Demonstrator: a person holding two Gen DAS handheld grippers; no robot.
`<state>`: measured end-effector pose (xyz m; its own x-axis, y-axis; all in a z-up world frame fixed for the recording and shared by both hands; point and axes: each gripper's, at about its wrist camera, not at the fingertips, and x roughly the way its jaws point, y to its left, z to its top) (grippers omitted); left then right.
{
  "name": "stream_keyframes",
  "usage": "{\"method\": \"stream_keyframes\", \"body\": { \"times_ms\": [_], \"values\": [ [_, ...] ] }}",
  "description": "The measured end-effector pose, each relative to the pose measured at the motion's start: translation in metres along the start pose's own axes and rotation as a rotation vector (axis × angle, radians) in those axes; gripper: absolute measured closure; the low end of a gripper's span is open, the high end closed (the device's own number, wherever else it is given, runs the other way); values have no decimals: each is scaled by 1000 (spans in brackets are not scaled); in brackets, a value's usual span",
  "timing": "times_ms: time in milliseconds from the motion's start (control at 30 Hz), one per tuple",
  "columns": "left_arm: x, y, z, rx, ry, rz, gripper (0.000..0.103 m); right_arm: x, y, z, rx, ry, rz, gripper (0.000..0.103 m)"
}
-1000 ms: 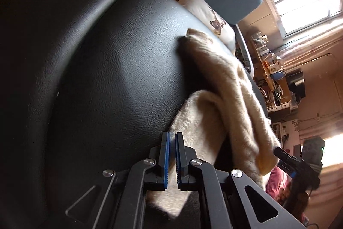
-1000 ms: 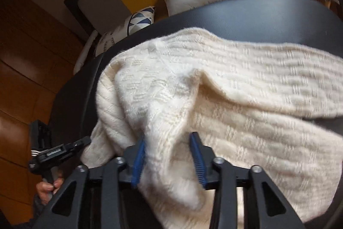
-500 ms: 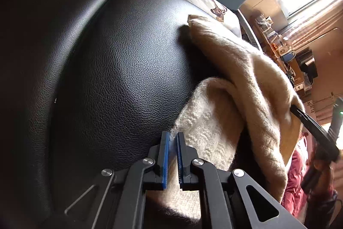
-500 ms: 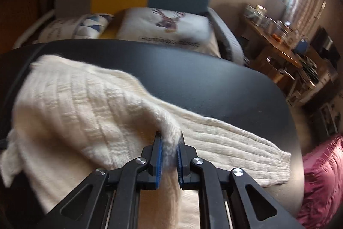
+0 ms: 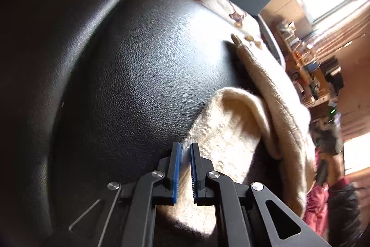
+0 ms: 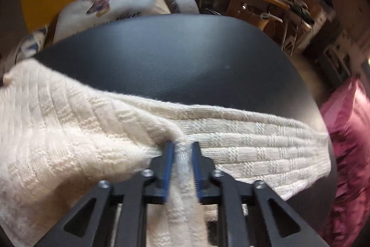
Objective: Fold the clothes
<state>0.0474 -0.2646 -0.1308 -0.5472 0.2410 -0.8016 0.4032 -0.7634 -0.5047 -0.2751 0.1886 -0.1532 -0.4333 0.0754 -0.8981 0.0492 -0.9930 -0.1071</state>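
Left gripper point(image 5: 184, 146) still clamped on sweater point(image 5: 231, 129) edge, one cream sweater on black leather surface point(image 5: 115, 61), right gripper point(image 6: 182, 146) still pinching a raised fold, now swung rightward, sleeve point(image 6: 266, 142) stretched flat, two cushions behind.

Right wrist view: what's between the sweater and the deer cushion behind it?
Only bare black leather surface lies between the cream sweater and the deer cushion, seen in the right wrist view.
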Motion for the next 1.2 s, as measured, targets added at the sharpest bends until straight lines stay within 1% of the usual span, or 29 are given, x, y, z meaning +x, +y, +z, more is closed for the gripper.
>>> {"method": "stream_keyframes", "body": {
  "times_ms": [33, 100, 133, 167, 200, 267, 333, 400, 433, 467, 500, 567, 600, 633, 700, 767, 800, 833, 867, 900, 967, 1067, 1167, 1200],
  "values": [
    [-2, -1, -1, 1, -13, 5, 96, -2, -10, -1, 36, 1, 38, 73],
    [-6, -3, -1, 6, -37, 16, 96, -10, -26, -4, 98, -10, 104, 73],
    [-7, -5, 1, 14, -44, 21, 95, -21, -32, -7, 103, -40, 109, 73],
    [-8, -6, 3, 20, -51, 29, 92, -33, -36, -11, 95, -78, 100, 72],
    [-8, -7, 7, 23, -57, 43, 90, -45, -39, -15, 86, -115, 90, 72],
    [-3, -14, 15, 60, -48, 51, 87, -75, -42, -29, 70, -176, 151, 72],
    [6, -24, 23, 113, -30, 51, 86, -102, -33, -51, 26, -196, 245, 71],
    [14, -34, 31, 166, -11, 50, 77, -120, -15, -80, -35, -190, 333, 71],
    [18, -39, 35, 192, -1, 50, 77, -126, -6, -94, -63, -184, 370, 71],
    [22, -43, 39, 219, 8, 49, 74, -132, 4, -108, -92, -178, 408, 71],
    [27, -48, 43, 245, 18, 49, 70, -127, 12, -120, -103, -172, 423, 71],
    [36, -59, 50, 304, 42, 49, 69, -127, 26, -141, -119, -154, 457, 71],
    [44, -66, 48, 348, 66, 50, 69, -126, 33, -149, -123, -145, 470, 71],
    [51, -71, 46, 382, 85, 54, 69, -128, 40, -155, -125, -137, 473, 71],
    [60, -75, 42, 418, 99, 63, 66, -127, 51, -166, -130, -117, 477, 71],
    [61, -78, 41, 440, 86, 84, 67, -119, 56, -169, -120, -89, 443, 71],
    [61, -79, 41, 448, 79, 101, 74, -113, 57, -168, -107, -75, 420, 71],
    [61, -80, 39, 460, 71, 122, 86, -109, 57, -167, -93, -64, 411, 71],
    [60, -79, 38, 450, 71, 123, 93, -106, 56, -166, -86, -58, 399, 71],
    [57, -75, 38, 417, 68, 109, 96, -104, 56, -166, -78, -52, 387, 71],
    [49, -64, 42, 330, 50, 75, 97, -99, 55, -164, -75, -45, 350, 71],
    [20, -41, 48, 160, -16, -31, 97, -92, 53, -166, -74, -31, 315, 71],
    [-16, -23, 48, 71, -102, -84, 98, -85, 52, -169, -74, -23, 272, 71],
    [-29, -16, 48, 47, -133, -92, 98, -84, 50, -169, -65, -28, 272, 71]
  ]
}}
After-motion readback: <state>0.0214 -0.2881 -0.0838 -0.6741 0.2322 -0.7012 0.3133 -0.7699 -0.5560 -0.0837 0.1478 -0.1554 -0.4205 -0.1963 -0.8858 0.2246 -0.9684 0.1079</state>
